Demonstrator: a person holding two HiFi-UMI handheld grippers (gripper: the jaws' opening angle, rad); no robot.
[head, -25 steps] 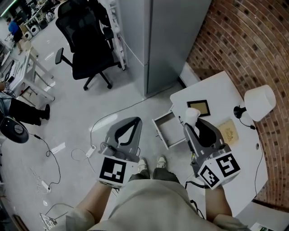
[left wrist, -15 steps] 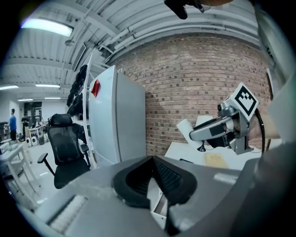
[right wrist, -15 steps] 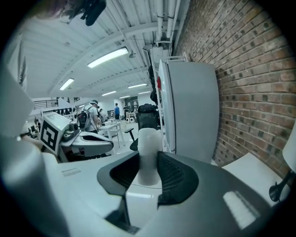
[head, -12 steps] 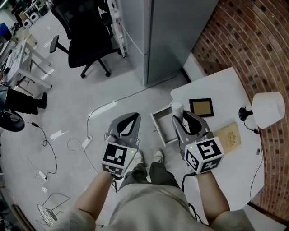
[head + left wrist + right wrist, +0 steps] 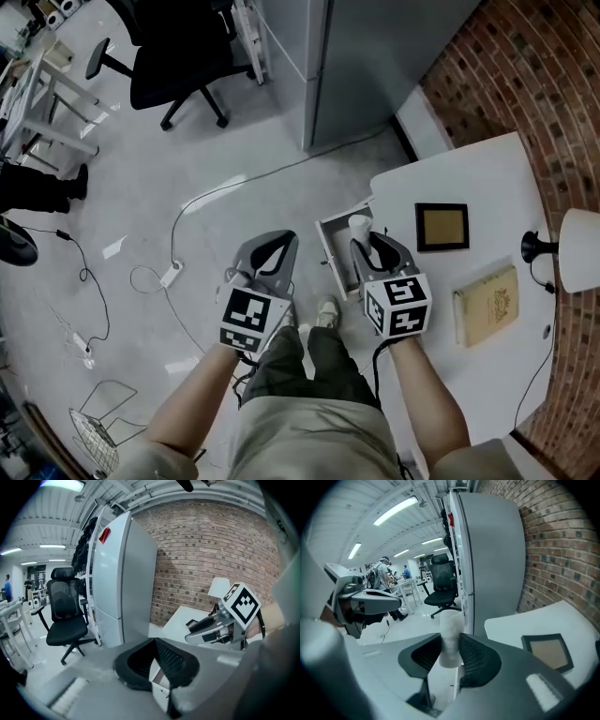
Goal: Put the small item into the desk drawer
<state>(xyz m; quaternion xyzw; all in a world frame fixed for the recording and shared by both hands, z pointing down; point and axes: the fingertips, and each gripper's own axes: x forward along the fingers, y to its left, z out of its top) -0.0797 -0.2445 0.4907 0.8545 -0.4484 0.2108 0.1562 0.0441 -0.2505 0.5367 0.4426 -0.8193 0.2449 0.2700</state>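
Observation:
The small item (image 5: 359, 226) is a short white cylinder, and my right gripper (image 5: 362, 240) is shut on it. It stands upright between the jaws (image 5: 451, 637) and hangs over the open desk drawer (image 5: 334, 251), whose inside looks bare. The drawer sticks out from the left edge of the white desk (image 5: 469, 178). My left gripper (image 5: 278, 243) hovers over the floor left of the drawer, its fingertips together with nothing between them. The left gripper view shows that gripper (image 5: 155, 645) with the right gripper (image 5: 220, 625) off to its right.
On the desk lie a dark picture frame (image 5: 442, 226), a tan book (image 5: 487, 305) and a white lamp (image 5: 579, 246). A grey cabinet (image 5: 366, 56) and a black office chair (image 5: 173, 52) stand beyond the drawer. Cables (image 5: 173, 274) trail on the floor. Brick wall at right.
My right gripper has carried the white item left, from above the desk top to above the open drawer. The left gripper has stayed in about the same spot.

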